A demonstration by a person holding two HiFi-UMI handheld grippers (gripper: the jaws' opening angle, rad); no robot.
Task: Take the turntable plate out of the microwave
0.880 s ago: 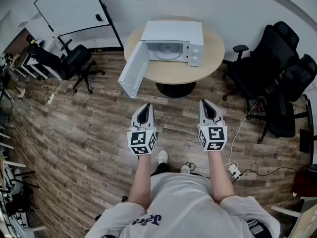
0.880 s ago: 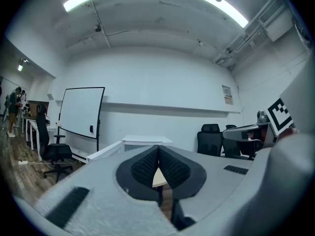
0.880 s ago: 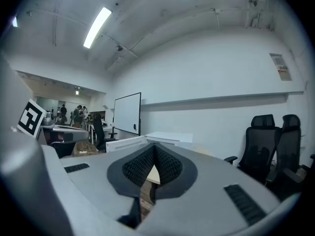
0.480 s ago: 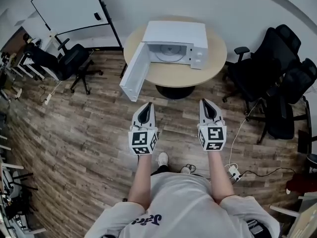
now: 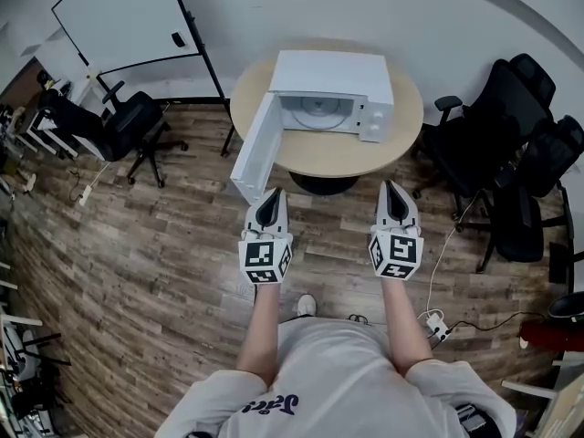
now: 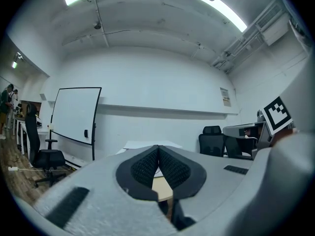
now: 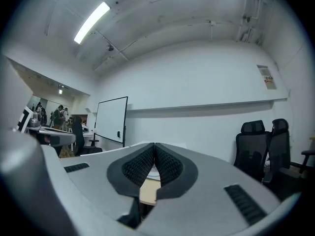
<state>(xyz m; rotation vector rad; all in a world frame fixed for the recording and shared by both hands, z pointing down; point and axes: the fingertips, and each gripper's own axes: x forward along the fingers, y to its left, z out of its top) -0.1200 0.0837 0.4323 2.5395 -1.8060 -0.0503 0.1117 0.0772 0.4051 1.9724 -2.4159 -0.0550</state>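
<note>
A white microwave [image 5: 333, 80] stands on a round wooden table [image 5: 328, 149] with its door [image 5: 251, 149] swung open to the left. Inside it the round glass turntable plate [image 5: 319, 110] lies flat. My left gripper [image 5: 268, 197] and right gripper [image 5: 392, 190] are held side by side, short of the table's near edge, both pointing level toward it. In the left gripper view the left gripper's [image 6: 158, 148] pads meet with nothing between them. The right gripper [image 7: 154, 147] in the right gripper view is the same, shut and empty. The table edge shows just behind each pair of jaws.
Black office chairs [image 5: 506, 144] crowd the right of the table. Another chair [image 5: 119, 121] and a whiteboard [image 5: 119, 16] stand at the left. A power strip and cable [image 5: 436, 322] lie on the wood floor by my right foot.
The table and microwave have come closer in the head view as the person stepped toward them. Both grippers have kept their pose and stayed shut.
</note>
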